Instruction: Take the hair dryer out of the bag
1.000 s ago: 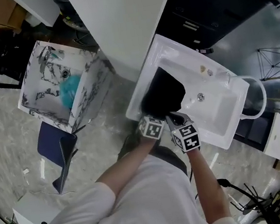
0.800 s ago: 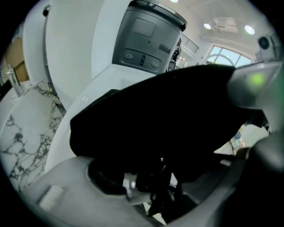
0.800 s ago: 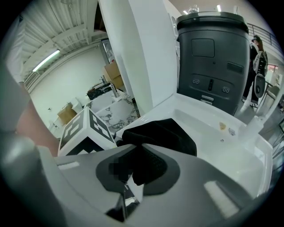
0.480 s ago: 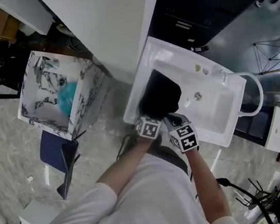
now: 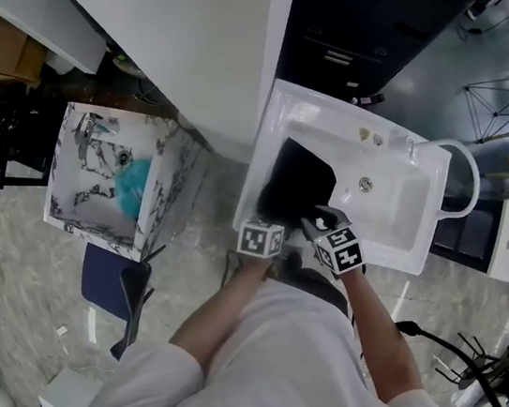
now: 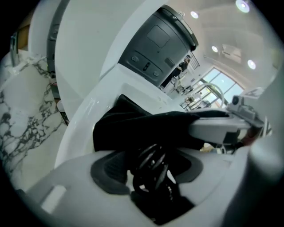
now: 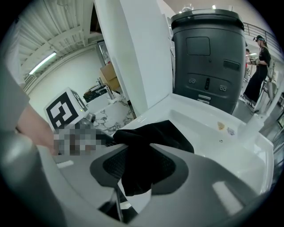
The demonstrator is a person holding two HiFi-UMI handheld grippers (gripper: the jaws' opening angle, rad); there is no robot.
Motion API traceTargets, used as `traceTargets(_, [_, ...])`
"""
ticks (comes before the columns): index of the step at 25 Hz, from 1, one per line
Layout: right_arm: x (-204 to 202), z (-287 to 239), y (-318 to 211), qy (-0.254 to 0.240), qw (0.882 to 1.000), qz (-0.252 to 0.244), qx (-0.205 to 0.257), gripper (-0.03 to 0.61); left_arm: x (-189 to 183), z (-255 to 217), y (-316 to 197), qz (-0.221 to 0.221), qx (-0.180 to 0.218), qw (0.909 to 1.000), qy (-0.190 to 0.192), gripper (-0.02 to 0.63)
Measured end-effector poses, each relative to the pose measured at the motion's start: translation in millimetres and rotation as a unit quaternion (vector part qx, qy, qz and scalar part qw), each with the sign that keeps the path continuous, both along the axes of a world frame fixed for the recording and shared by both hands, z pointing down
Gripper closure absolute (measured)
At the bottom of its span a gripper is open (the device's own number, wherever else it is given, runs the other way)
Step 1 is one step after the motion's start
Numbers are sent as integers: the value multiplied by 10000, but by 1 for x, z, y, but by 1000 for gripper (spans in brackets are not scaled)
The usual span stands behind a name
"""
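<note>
A black bag (image 5: 294, 182) lies in the white sink (image 5: 396, 196), and both grippers are at its near edge. My left gripper (image 5: 280, 218) is at the bag's mouth. In the left gripper view a coiled black cord (image 6: 151, 164) sits between the wide jaws of the left gripper (image 6: 153, 170), which are closing with slivers of white sink showing beside the coil. My right gripper (image 5: 318, 218) is beside it. Its jaws are opening in the right gripper view, and a fold of the bag (image 7: 151, 137) hangs loosely between them at the right gripper (image 7: 140, 166). The hair dryer's body is hidden.
A marble-patterned basin (image 5: 82, 190) with a turquoise thing (image 5: 133, 183) stands to the left. A blue chair (image 5: 115, 285) is below it. Behind the sink is a dark grey bin (image 7: 208, 57) and a white column (image 7: 137, 48). A person (image 7: 262, 66) stands far right.
My left gripper has drawn back a little from the bag, toward me and to the left. The right gripper stays at the bag's edge.
</note>
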State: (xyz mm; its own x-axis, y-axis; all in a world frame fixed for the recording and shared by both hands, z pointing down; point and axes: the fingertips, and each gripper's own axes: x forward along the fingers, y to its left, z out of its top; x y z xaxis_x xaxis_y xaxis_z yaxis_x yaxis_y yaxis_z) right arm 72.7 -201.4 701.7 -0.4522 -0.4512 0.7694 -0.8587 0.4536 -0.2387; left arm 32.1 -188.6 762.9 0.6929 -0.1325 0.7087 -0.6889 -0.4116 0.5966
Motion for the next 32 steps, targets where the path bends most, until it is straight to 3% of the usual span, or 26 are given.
traceTargets(4, [5,1,-2,-20,10000,91,-20,414,-11,-10,9,43,-136,9998,113,371])
traceTargets(21, [13,2,-17,269,9994,181,98,448,-53,-52,29,691,-81,9953,681,371])
traceTargets(32, [11,-3,-25,-48,9993,378,66,465,-70,-76,50,840,-164,9860,1433,371])
